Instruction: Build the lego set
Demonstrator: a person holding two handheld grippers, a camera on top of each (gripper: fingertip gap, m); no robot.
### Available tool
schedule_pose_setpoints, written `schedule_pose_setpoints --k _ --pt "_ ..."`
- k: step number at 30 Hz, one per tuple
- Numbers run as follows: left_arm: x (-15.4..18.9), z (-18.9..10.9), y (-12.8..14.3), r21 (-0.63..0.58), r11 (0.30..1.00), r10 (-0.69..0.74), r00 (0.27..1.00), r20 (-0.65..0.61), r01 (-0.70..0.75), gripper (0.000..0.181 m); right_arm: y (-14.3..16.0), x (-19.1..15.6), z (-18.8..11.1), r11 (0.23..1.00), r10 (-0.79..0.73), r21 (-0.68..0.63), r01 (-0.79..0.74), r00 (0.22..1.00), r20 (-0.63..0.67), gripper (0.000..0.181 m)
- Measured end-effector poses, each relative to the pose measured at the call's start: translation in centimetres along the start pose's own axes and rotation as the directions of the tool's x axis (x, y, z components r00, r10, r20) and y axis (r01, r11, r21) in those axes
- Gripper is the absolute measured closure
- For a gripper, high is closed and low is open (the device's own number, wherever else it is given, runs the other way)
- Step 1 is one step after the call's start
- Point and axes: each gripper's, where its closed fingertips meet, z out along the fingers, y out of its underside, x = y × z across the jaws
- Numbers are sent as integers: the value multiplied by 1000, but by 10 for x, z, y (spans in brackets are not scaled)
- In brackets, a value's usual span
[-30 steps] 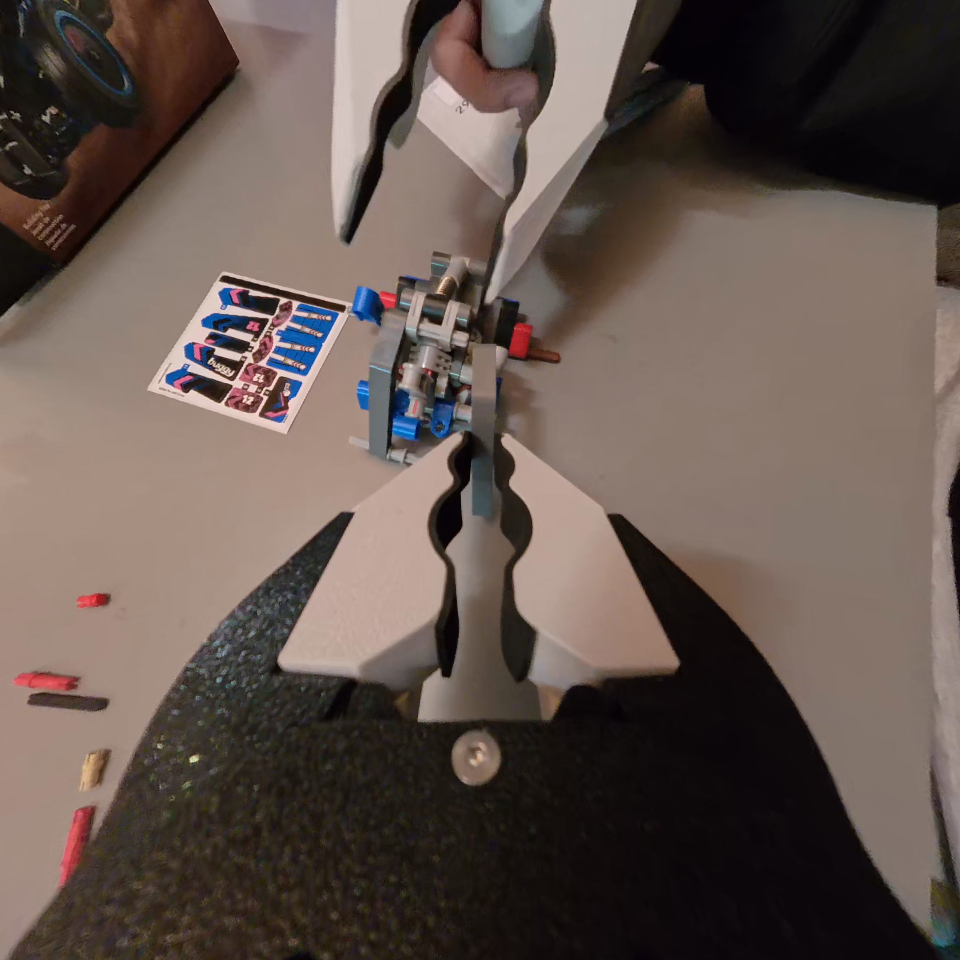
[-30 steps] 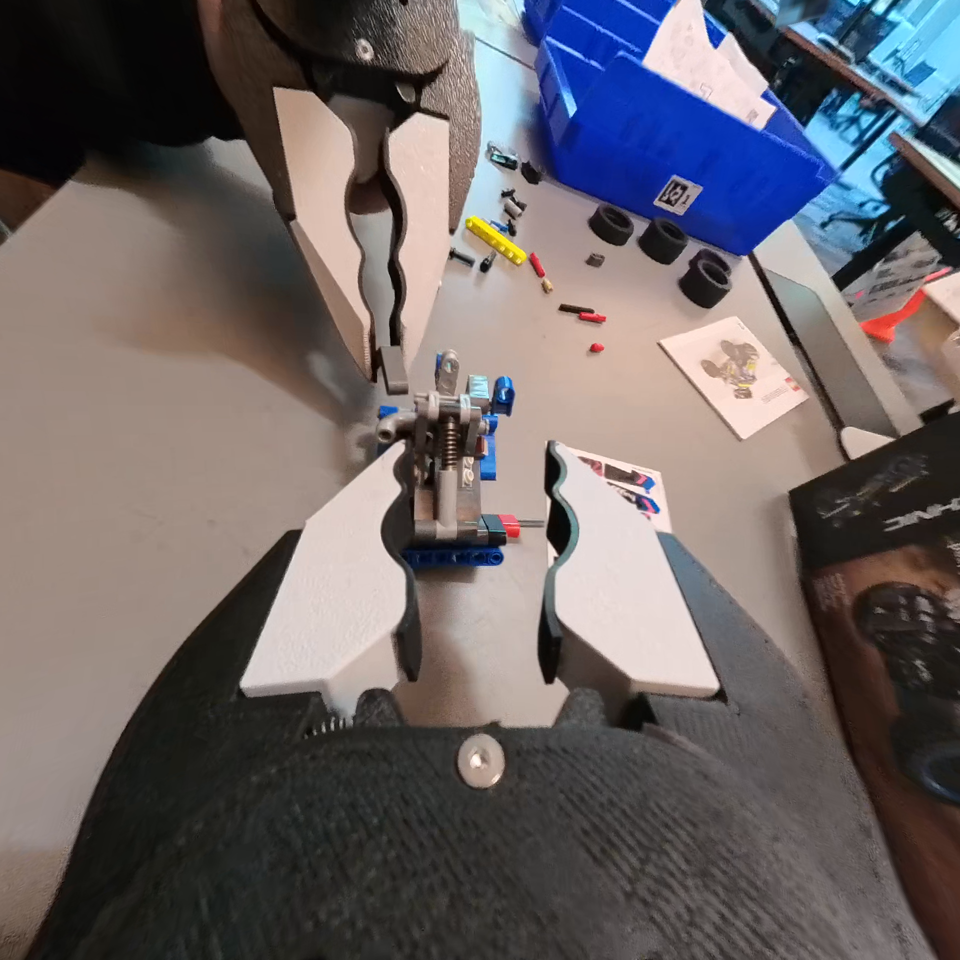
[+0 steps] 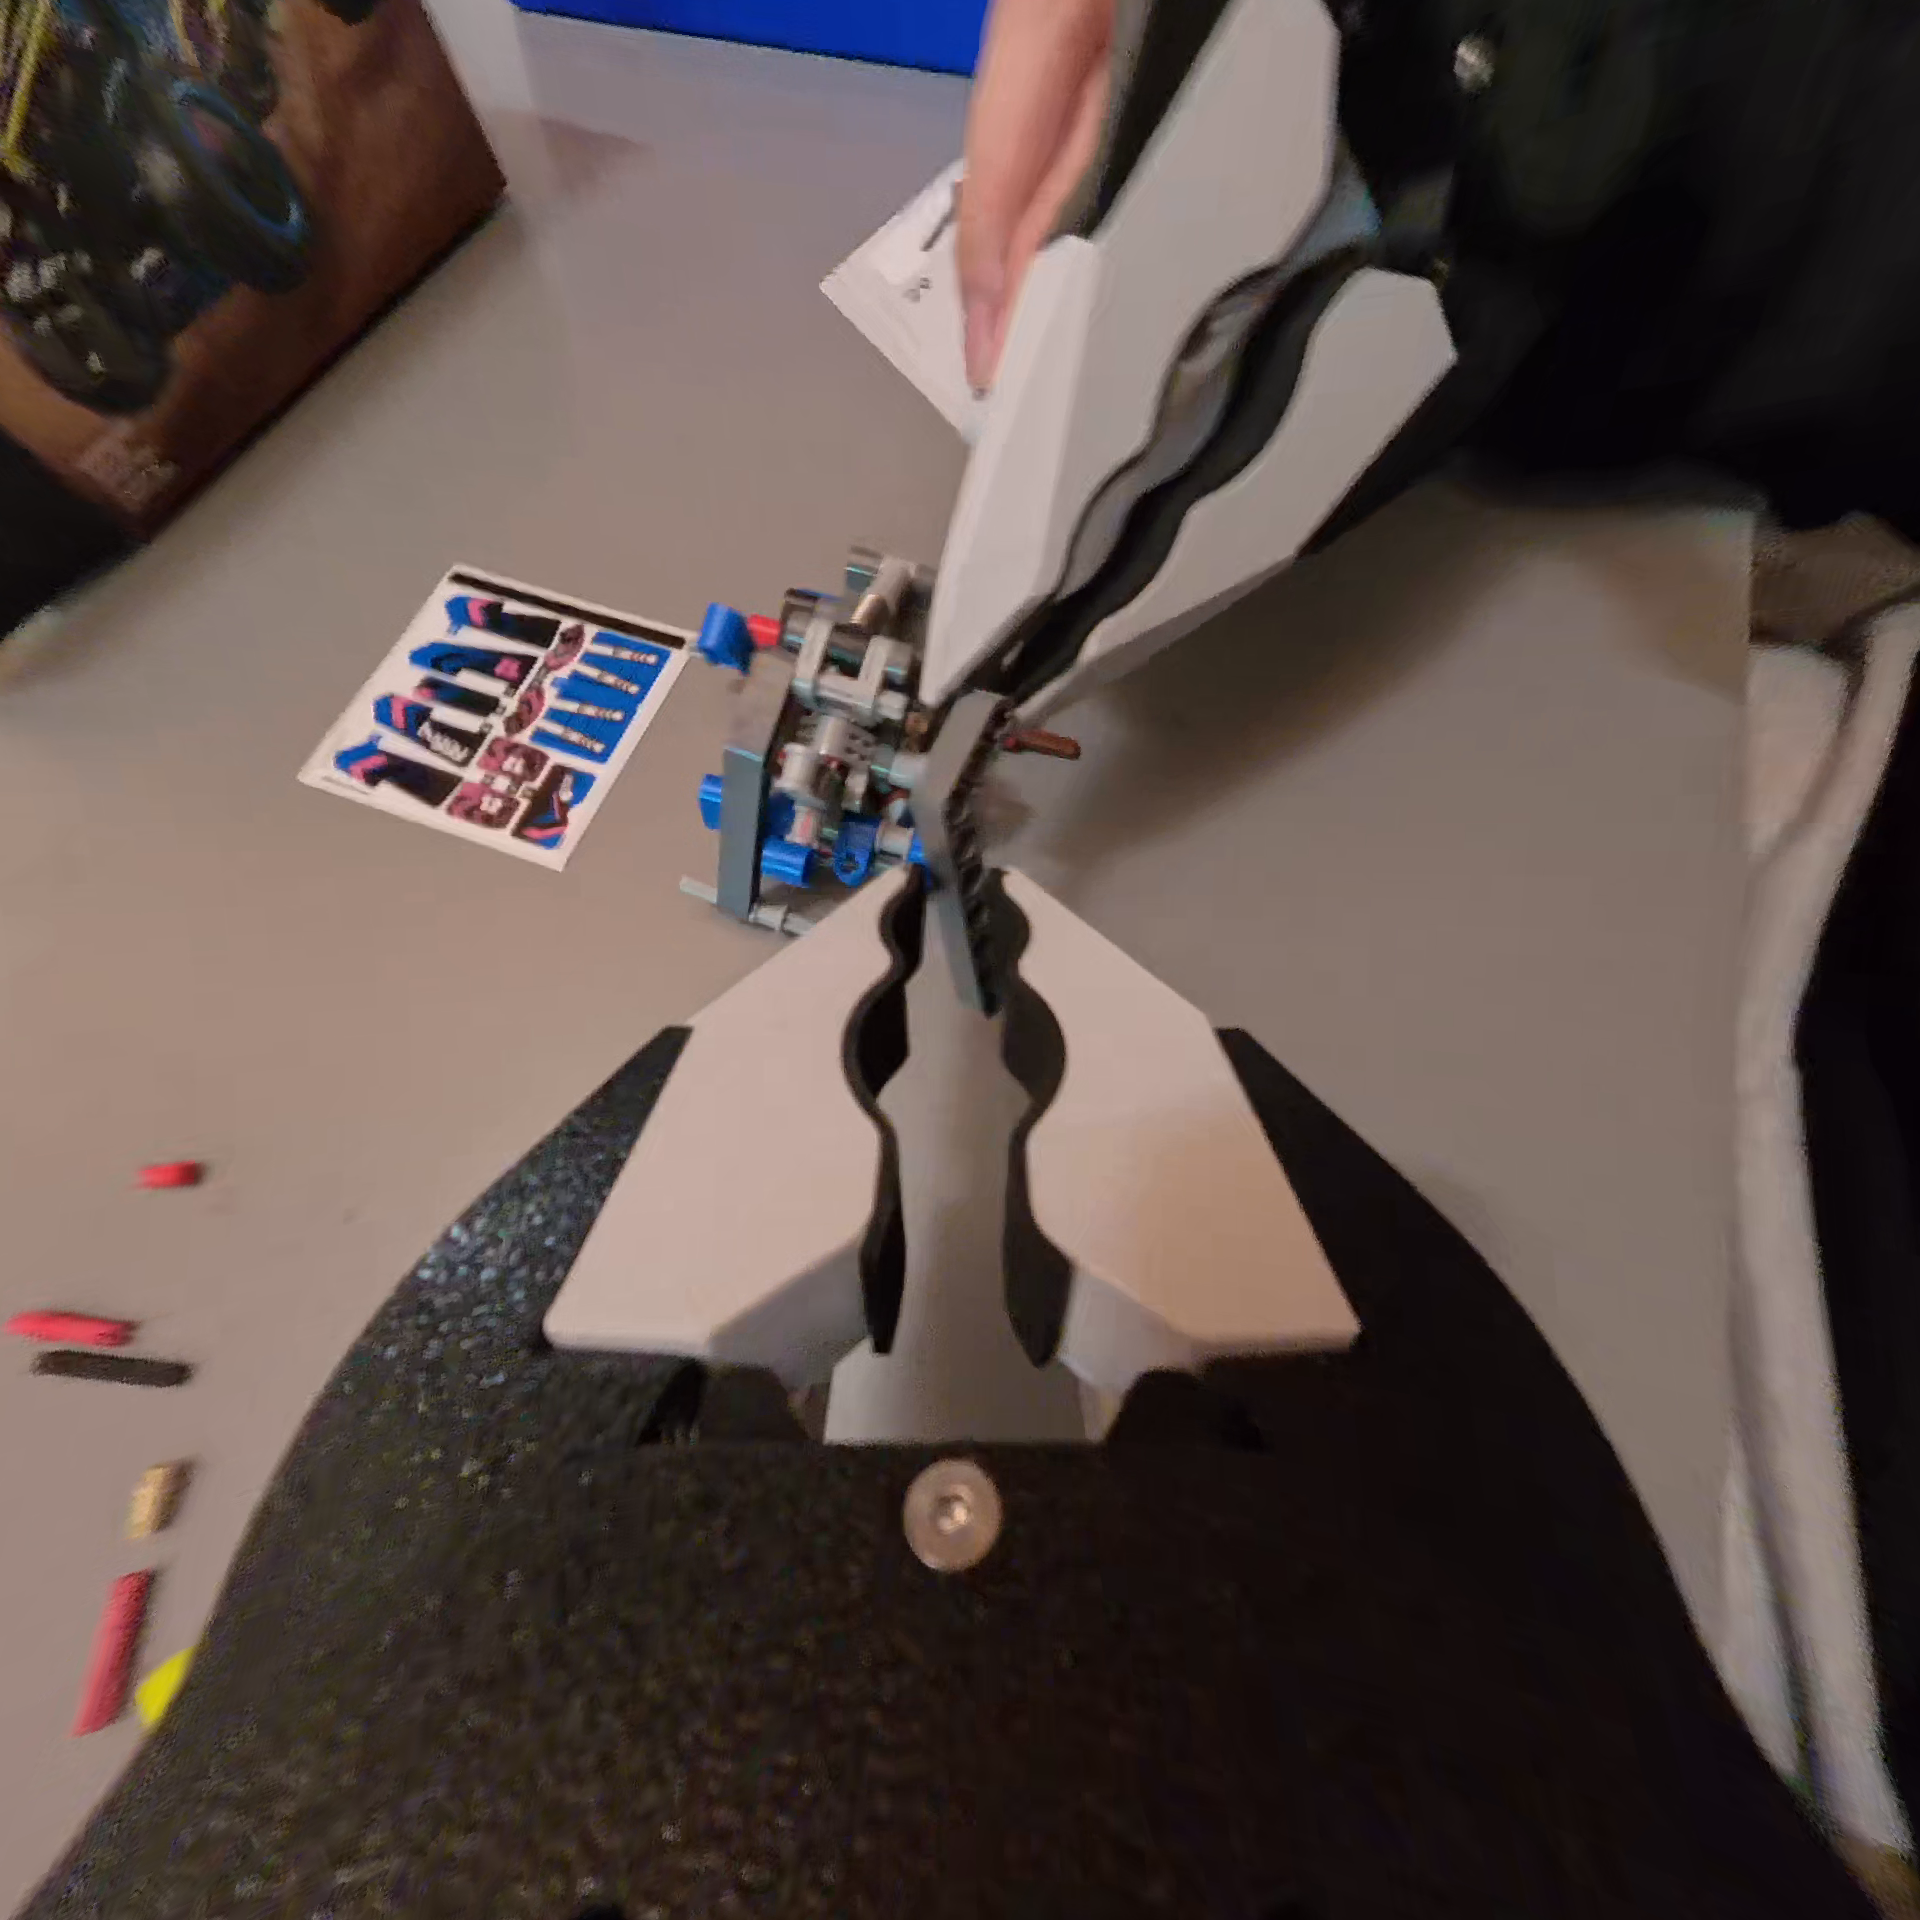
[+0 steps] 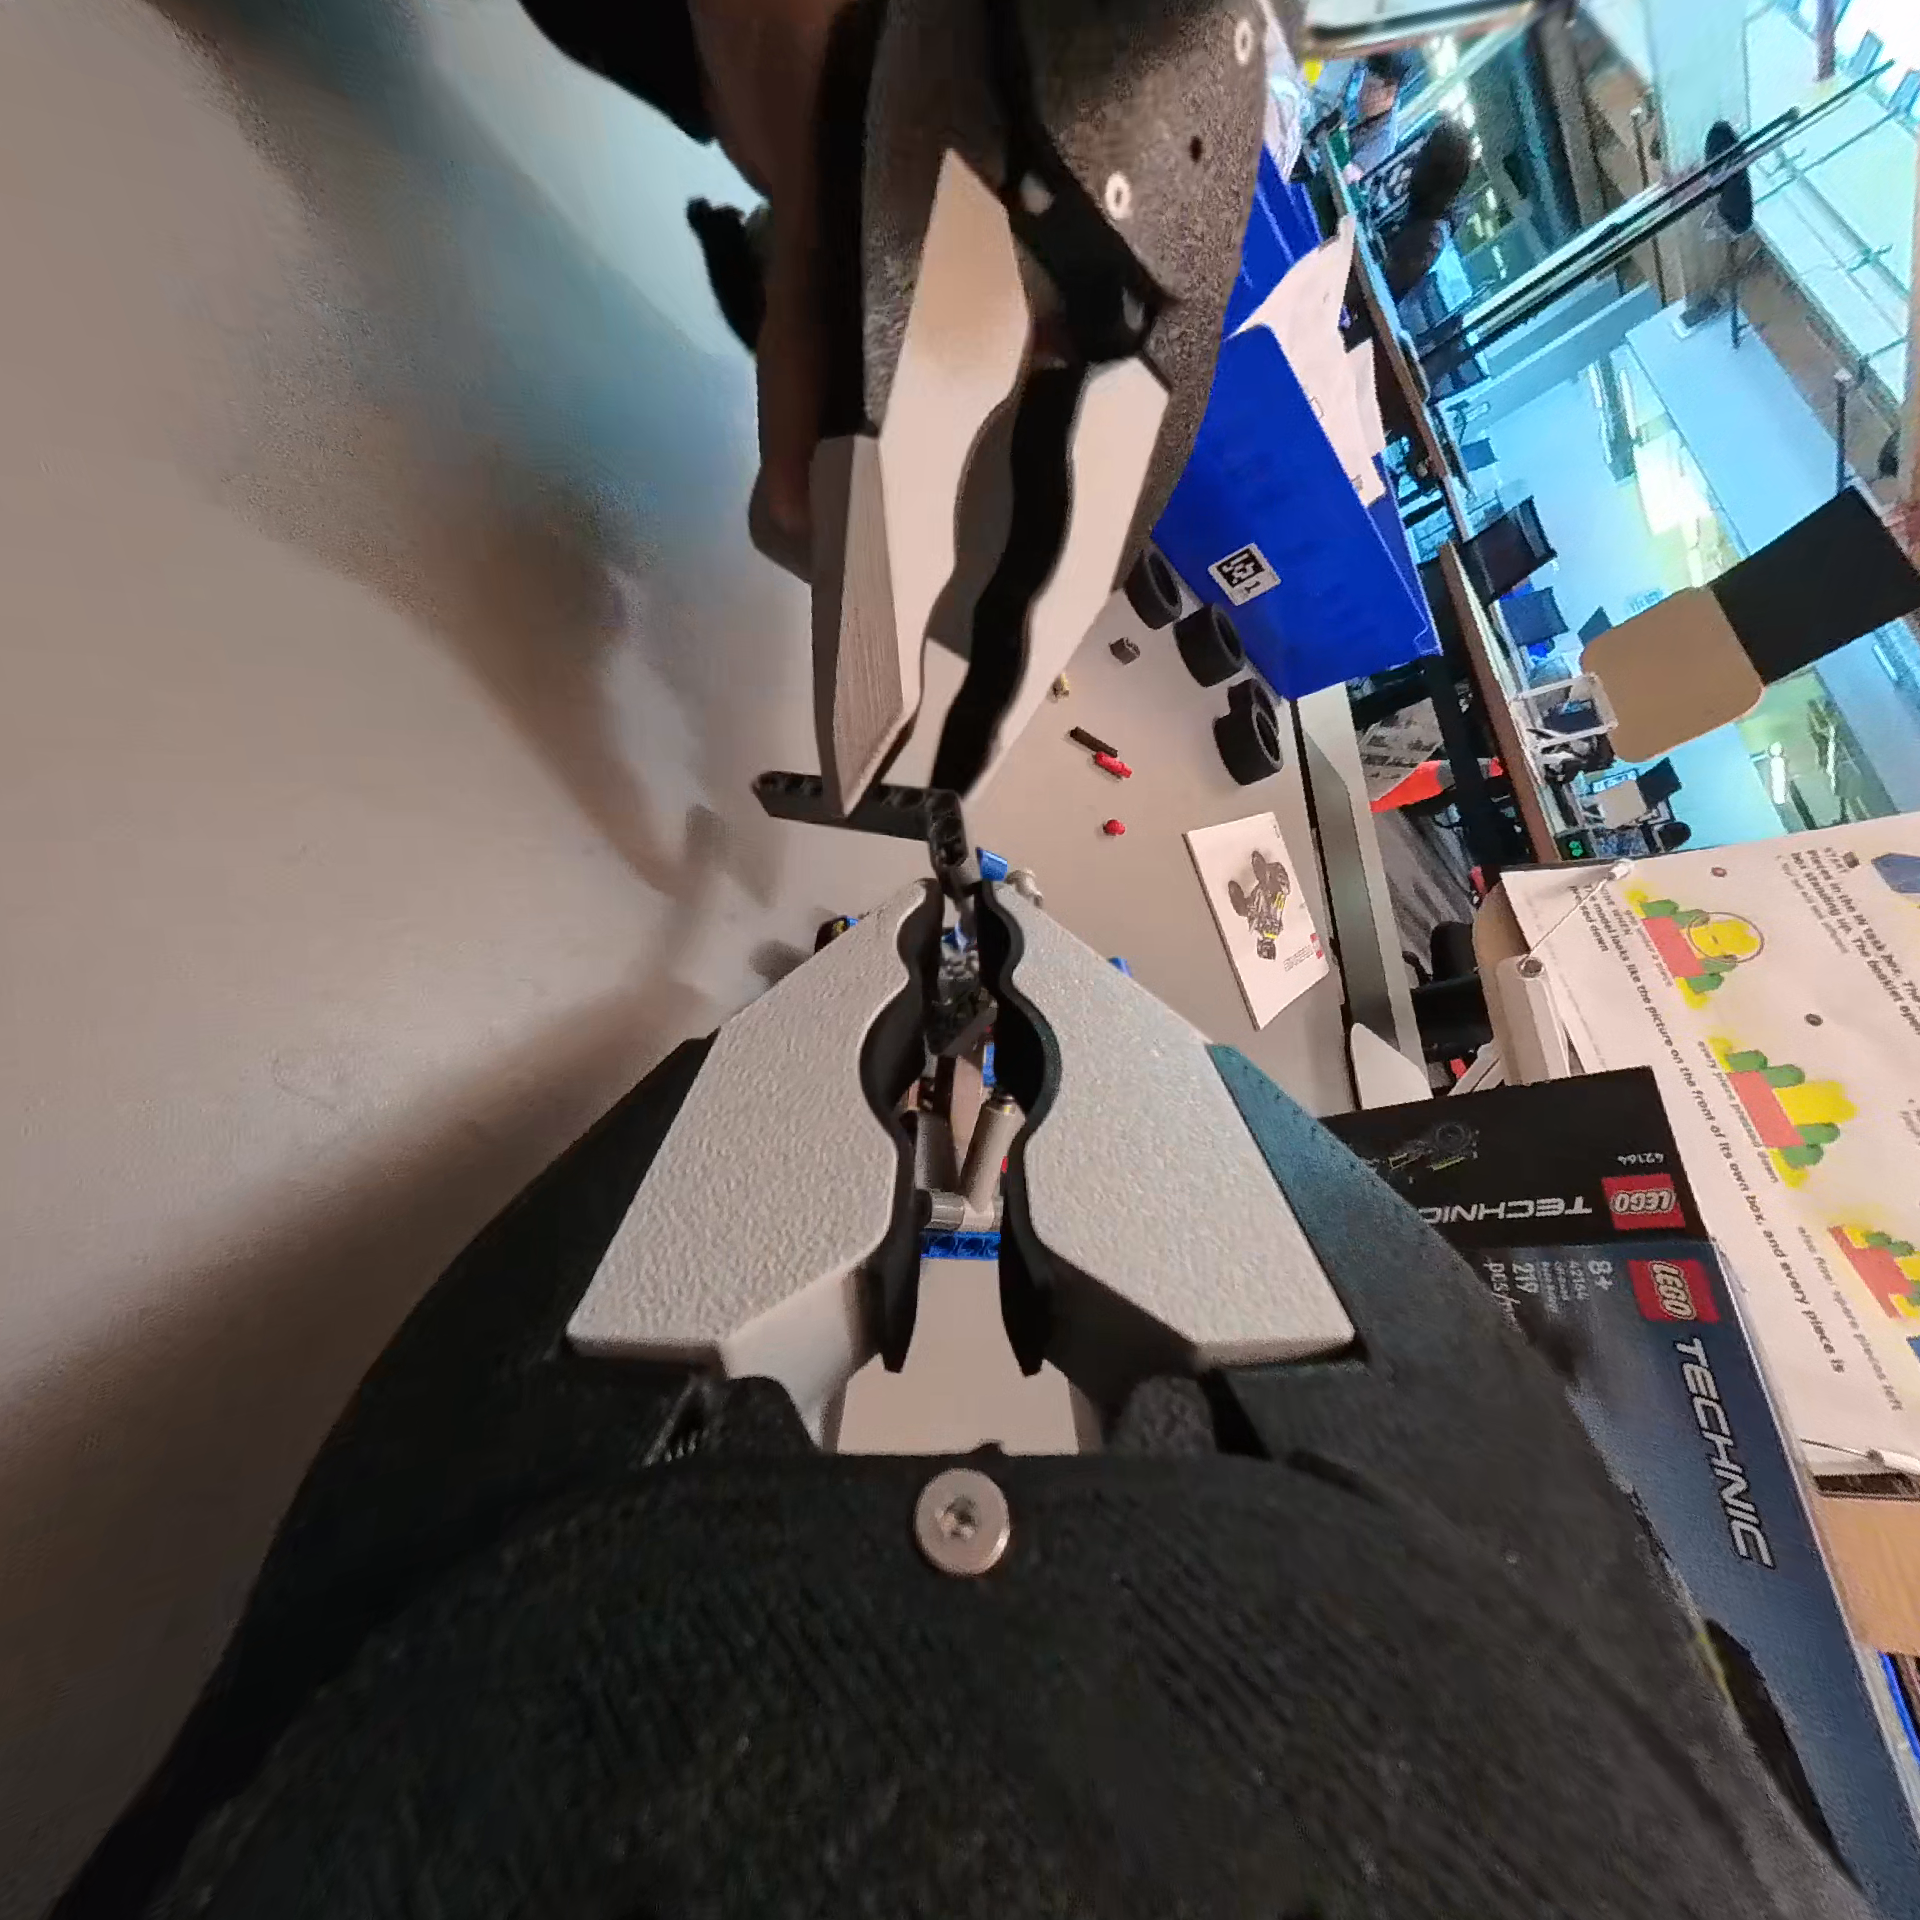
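The little car (image 3: 831, 748) is partly built, both grippers (image 3: 951, 925) (image 4: 961, 904) pinch one gray beam (image 3: 961, 894), and wheels (image 4: 1205, 644) wait loose.

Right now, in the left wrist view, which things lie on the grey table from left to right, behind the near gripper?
Brown cardboard set box → white sticker sheet with blue and pink decals → blue and grey lego assembly → small brown axle pin.
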Motion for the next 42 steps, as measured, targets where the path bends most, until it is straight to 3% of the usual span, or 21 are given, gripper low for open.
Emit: schedule_pose_setpoints --k 3,5,7,12,14,19,25,28,34,42 --pt "-7 2 -4 -15 997 75 992 101 -74 174 -3 3 -1 999 33 21 -33 999 -5 178" --pt "-10 1 -10 -6 994 111 981 158 -112 163 -3 2 -1 998 51 27 -51 999 8 179" --pt "-7 2 -11 -20 986 169 971 168 -168 172 -2 1 0 998 61 24 -62 998 14 179" --pt "-13 6 -8 -79 966 259 931 256 -247 174 2 -5 2 996 83 10 -83 995 52 181" --pt "-13 6 -5 -99 974 224 942 251 -205 174 3 -9 3 997 72 10 -73 995 71 181" --pt "-13 -2 -5 -127 988 113 962 250 -83 174 -6 2 2 998 -62 25 64 997 -50 160" --pt "-3 -2 -9 -109 993 65 980 187 -45 174 -10 -3 6 984 -180 -17 179 982 -51 176" --pt "-8 -4 -14 -86 982 182 950 254 -166 172 -8 3 8 994 -106 -22 105 992 -68 176" --pt "0 -1 -23 -73 908 410 842 350 -412 174 -12 1 -1 985 129 111 -133 991 41 176" --pt "-12 0 -15 -168 881 469 779 415 -441 175 -3 -2 -3 993 87 78 -92 994 73 173"
